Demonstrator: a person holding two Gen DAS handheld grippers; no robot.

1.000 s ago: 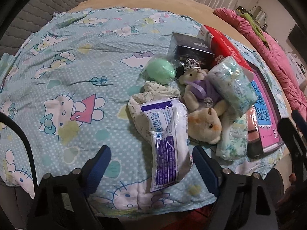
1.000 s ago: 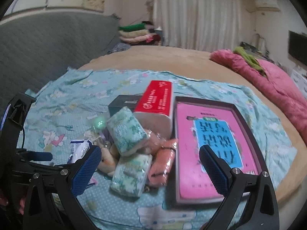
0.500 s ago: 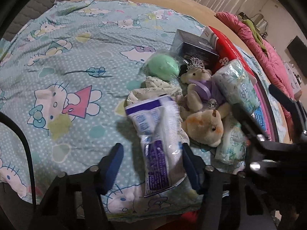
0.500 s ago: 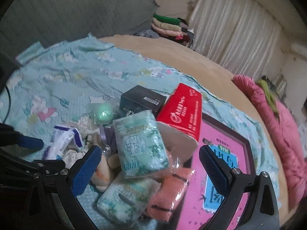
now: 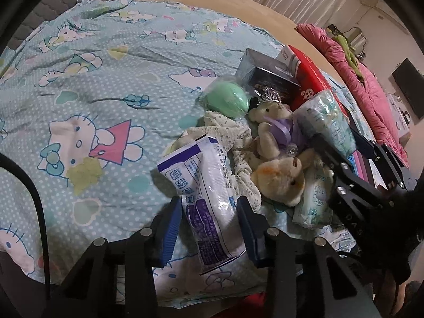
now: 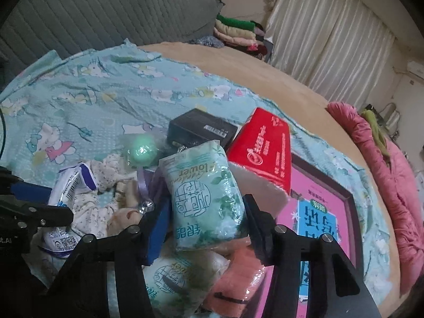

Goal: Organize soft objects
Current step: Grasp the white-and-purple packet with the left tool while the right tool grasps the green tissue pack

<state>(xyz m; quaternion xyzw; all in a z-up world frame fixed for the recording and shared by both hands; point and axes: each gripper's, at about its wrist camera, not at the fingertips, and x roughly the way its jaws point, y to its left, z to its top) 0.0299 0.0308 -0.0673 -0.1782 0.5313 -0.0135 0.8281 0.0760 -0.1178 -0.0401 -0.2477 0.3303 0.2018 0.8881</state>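
A pile of soft things lies on the Hello Kitty sheet (image 5: pixel 87 84). My left gripper (image 5: pixel 208 204) is closing, and its blue pads touch both sides of a white and purple plastic packet (image 5: pixel 201 169) lying on a floral cloth (image 5: pixel 233 137). My right gripper (image 6: pixel 206 204) is closing too, its pads against both sides of the upper green tissue pack (image 6: pixel 198 175). Beside these lie a crowned teddy in purple (image 5: pixel 275 124), a tan plush (image 5: pixel 281 180), a green ball in a bag (image 5: pixel 228 99) and a second green tissue pack (image 5: pixel 315 198).
A black box (image 6: pixel 201 129) and a red tissue box (image 6: pixel 265 145) stand behind the pile. A pink framed board (image 6: pixel 320 212) lies to the right, with a peach wrapped towel (image 6: pixel 238 278) at its edge. A pink quilt (image 6: pixel 392 175) runs along the far right.
Both pairs of jaws have narrowed from wide open onto their packs. The right gripper came down and in over the pile, rolling as it went, and now shows in the left wrist view.
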